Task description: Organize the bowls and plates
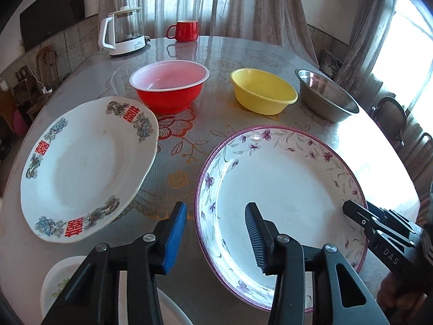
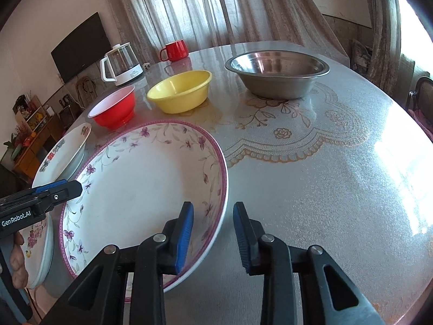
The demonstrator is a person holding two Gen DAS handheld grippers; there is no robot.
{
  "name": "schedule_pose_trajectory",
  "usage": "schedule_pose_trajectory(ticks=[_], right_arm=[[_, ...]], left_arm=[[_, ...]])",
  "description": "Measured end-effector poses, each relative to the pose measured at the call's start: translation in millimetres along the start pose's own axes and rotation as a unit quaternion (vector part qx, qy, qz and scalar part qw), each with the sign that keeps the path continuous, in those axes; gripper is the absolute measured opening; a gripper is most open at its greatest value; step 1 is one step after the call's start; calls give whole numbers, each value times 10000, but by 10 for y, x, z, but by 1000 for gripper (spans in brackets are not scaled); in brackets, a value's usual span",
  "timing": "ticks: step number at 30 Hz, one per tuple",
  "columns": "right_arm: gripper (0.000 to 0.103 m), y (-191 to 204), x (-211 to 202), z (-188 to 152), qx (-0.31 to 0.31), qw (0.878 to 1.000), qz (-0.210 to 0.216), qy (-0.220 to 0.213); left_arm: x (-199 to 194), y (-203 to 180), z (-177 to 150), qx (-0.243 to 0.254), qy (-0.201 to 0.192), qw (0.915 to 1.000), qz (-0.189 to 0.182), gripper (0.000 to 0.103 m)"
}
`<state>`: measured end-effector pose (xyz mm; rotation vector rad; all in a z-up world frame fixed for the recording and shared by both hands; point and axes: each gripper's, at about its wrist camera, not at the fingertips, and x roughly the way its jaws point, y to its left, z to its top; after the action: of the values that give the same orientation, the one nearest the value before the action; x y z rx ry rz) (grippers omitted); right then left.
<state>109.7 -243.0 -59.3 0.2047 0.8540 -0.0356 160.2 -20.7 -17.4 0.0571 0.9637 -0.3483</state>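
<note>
The purple-flowered plate (image 1: 284, 184) lies on the bench (image 2: 311, 162), nearest the person, and everything else places itself from it. Beyond it stand the red bowl (image 1: 169, 86), yellow bowl (image 1: 263, 90) and steel bowl (image 1: 326, 94); to its left lies the red-character plate (image 1: 89, 168).

The left gripper (image 1: 216, 233) straddles the plate's near-left rim, one finger outside, one over the well. The right gripper (image 2: 213, 238) straddles the near-right rim likewise. Both are part-open, pads flanking the rim without visibly pressing it, so neither has hold yet.

It looks like glazed ceramic: stiff, fairly heavy, slick and breakable. The sloping rim is the sensible hold, taken from opposite sides.

A small flowered dish (image 2: 38, 246) left of the plate is cut off by the left gripper, and whether the plate's near edge rests flat is hard to tell.
</note>
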Motion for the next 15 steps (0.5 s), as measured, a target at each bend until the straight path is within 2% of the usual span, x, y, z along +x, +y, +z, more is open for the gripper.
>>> schedule_pose_trajectory(ticks=[6, 12, 15], right_arm=[[27, -4, 21, 27, -184, 9998, 120, -14], [27, 12, 36, 45, -390, 9989, 268, -49], [29, 62, 44, 46, -588, 9979, 281, -55]], left_arm=[[142, -39, 43, 259, 176, 9995, -2, 42], [168, -98, 13, 432, 89, 9987, 261, 36], [165, -67, 23, 366, 121, 9989, 277, 32]])
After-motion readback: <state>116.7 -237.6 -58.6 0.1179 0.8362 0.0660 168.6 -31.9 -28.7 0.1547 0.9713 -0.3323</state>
